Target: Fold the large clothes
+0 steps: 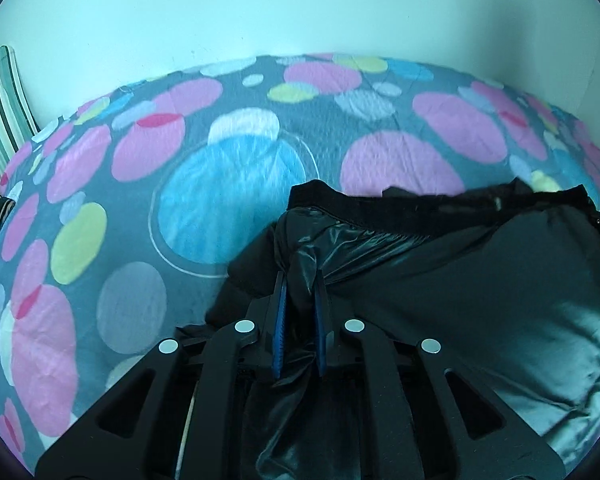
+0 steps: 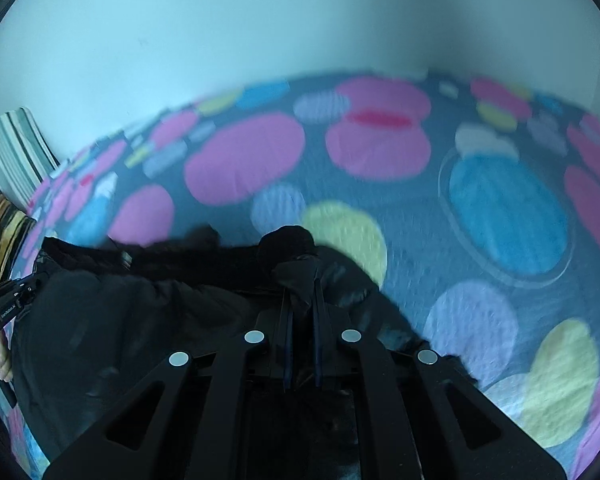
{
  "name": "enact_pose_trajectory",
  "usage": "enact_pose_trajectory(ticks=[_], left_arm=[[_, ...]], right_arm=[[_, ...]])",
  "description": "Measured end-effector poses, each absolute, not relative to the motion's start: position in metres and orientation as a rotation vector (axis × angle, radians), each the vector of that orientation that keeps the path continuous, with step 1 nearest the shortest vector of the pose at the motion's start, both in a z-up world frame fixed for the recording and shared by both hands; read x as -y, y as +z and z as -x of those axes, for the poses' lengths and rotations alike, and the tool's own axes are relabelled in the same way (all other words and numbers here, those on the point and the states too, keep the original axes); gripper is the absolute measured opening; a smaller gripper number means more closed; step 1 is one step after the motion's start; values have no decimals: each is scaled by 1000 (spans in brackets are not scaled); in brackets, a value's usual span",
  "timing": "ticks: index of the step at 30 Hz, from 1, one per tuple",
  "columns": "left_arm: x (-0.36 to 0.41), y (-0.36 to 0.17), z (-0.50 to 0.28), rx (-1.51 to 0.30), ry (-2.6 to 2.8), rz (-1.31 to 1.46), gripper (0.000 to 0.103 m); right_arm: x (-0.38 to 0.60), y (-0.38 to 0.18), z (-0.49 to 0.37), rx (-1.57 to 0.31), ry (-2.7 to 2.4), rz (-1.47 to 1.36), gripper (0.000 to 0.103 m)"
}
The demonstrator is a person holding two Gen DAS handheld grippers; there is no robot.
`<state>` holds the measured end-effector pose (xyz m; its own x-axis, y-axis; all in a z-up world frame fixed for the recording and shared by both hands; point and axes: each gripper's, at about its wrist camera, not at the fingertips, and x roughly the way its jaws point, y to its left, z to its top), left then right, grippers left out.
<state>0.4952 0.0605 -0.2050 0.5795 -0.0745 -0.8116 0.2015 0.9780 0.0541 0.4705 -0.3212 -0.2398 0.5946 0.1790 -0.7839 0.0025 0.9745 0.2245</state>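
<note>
Jacket point(image 1: 440, 280): black and shiny, on the spotted bedsheet point(image 1: 100, 200), filling the left view from 3 to 6 o'clock.
Left gripper point(image 1: 300, 280): fingers clamped on a jacket fold.
Right gripper point(image 2: 302, 284): fingers pinching the dark jacket cloth.
Striped pillow point(image 2: 16, 148): 9 o'clock, by the wall.

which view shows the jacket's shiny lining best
The left wrist view: the black jacket is sharp there, its glossy lining catching light beside the left gripper. The right wrist view is blurred and shows the jacket only as a dark mass.
</note>
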Motion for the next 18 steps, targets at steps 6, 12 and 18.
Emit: enact_pose_trajectory(ticks=[6,12,18], left_arm=[[-58,-220,-498,-936,-162,-128,13],[-56,-227,-499,-908,-155,-122,13],[-57,-232,-496,-888,-147,-119,13]], right_arm=[[319,-268,-478,-971,107,-229,11],[315,-274,-478,-957,101,-215,11],[313,-275,-478,-939,95,-214,12]])
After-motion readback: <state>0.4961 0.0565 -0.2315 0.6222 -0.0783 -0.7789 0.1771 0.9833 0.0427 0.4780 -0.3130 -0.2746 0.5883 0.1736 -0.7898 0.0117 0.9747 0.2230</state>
